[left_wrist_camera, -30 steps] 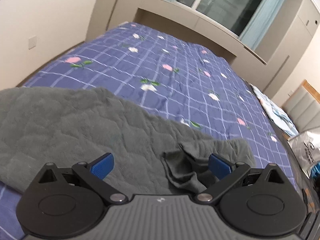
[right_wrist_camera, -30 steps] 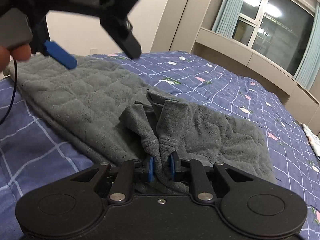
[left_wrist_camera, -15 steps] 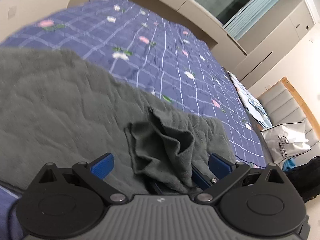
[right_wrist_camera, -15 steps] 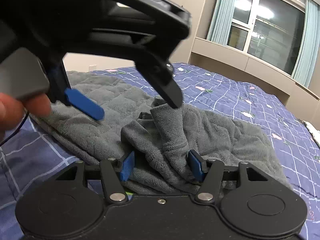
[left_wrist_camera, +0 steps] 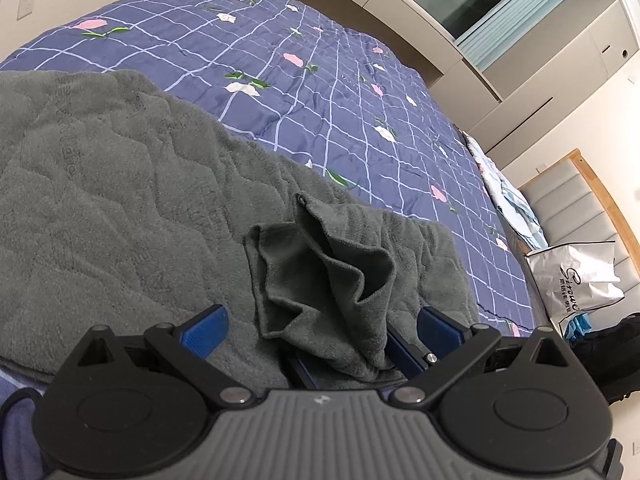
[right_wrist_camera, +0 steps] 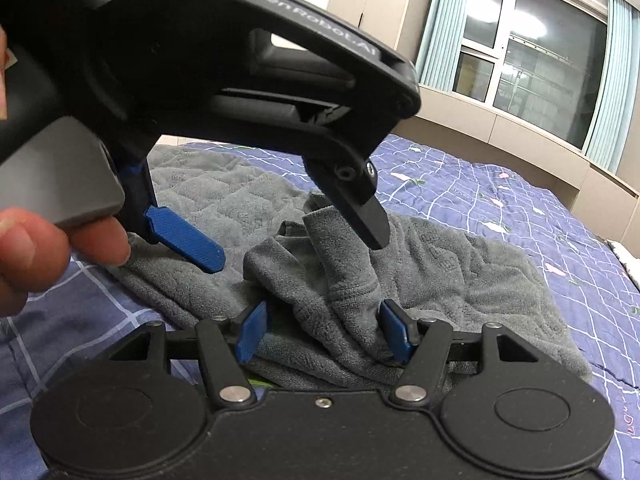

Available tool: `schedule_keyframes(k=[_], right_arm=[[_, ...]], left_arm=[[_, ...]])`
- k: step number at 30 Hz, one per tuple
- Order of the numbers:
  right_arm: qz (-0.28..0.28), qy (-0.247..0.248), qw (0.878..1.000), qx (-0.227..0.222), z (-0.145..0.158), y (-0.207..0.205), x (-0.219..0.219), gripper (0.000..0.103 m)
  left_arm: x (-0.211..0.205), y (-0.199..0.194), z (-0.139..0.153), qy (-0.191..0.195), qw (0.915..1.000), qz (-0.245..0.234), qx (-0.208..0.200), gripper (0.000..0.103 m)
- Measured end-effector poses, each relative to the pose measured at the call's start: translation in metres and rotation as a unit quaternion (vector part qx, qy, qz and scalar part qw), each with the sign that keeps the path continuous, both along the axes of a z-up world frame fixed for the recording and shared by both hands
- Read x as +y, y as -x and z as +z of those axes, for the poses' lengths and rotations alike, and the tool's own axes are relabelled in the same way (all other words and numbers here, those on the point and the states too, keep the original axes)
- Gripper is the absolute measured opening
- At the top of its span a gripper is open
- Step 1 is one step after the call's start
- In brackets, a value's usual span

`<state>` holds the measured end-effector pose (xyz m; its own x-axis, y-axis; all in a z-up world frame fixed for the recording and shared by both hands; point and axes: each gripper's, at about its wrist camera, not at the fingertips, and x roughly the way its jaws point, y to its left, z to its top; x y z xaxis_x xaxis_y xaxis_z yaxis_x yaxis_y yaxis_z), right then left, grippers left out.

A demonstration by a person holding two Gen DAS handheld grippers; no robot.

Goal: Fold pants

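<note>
Right gripper (right_wrist_camera: 322,334): nearest in its own view, blue fingers spread wide, a raised bunch of grey cloth standing between them; the right pad looks to touch the cloth, the left pad stands clear of it.
Left gripper (left_wrist_camera: 320,328): fingers spread wide over the same bunch; from the right wrist view it hangs just above the cloth, its dark finger beside the peak of the fold.
Hand (right_wrist_camera: 48,252): bare fingers at the left edge, holding the left gripper's handle.
Pants (left_wrist_camera: 120,200): grey fleece, lying across the near part of the bed, mostly flat, with one end pulled up into a crumpled peak (right_wrist_camera: 340,264) between the grippers.
Bedspread (left_wrist_camera: 320,80): blue check with pink and white flowers, under the pants and running on to the far wall.
Bag (left_wrist_camera: 576,280): white, beside the bed at right; its lettering is too small to read surely.
Window (right_wrist_camera: 532,48): far wall, pale blue curtains.
</note>
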<state>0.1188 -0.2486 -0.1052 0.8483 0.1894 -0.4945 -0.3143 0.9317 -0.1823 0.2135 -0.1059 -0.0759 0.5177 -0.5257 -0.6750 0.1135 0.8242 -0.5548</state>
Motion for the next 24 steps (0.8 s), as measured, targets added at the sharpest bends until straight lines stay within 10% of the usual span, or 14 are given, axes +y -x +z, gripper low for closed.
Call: schedule_keyframes(k=[6, 12, 24], right_arm=[[0.000, -0.002, 1.000, 0.000, 0.001, 0.000, 0.000, 0.067], [-0.005, -0.047, 0.999, -0.008, 0.019, 0.018, -0.026, 0.102], [-0.167, -0.065, 0.982, -0.054, 0.039, 0.010, -0.101, 0.102]], left_arm=[[-0.002, -0.004, 0.000, 0.000, 1.0000, -0.005, 0.006, 0.102], [0.002, -0.011, -0.001, 0.018, 0.9996, -0.011, 0.019, 0.091], [-0.001, -0.009, -0.013, 0.053, 0.9966, 0.052, 0.034, 0.045]])
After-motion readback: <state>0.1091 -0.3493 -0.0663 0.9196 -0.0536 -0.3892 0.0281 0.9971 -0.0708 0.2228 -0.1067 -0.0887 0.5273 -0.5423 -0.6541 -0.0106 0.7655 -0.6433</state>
